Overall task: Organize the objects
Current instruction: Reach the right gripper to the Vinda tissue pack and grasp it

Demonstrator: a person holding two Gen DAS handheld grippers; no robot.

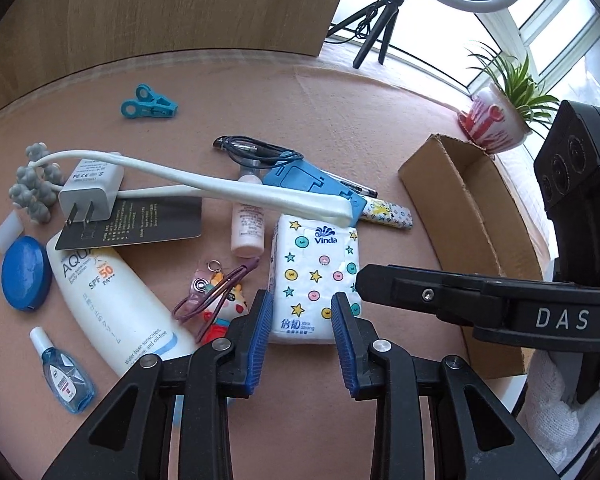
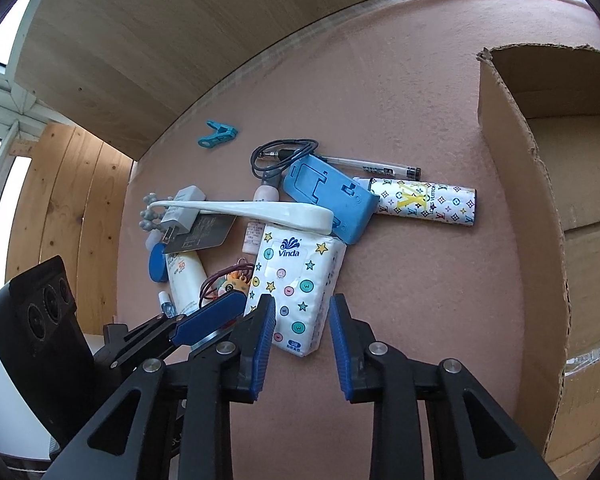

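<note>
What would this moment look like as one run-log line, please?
left tongs: open, over tissue pack | right tongs: open, near pack | cardboard box: nothing visible inside

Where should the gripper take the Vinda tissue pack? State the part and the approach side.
Grip the tissue pack across its two long sides at the near, uncovered end, coming from above. It lies flat, and the white massager handle rests on its far end. The open left gripper already straddles that near end.

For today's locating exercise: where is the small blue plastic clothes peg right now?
The small blue plastic clothes peg lies alone on the pink tabletop, upper left in both wrist views, near the wooden back panel, apart from the clutter around the black coiled cable.
</note>
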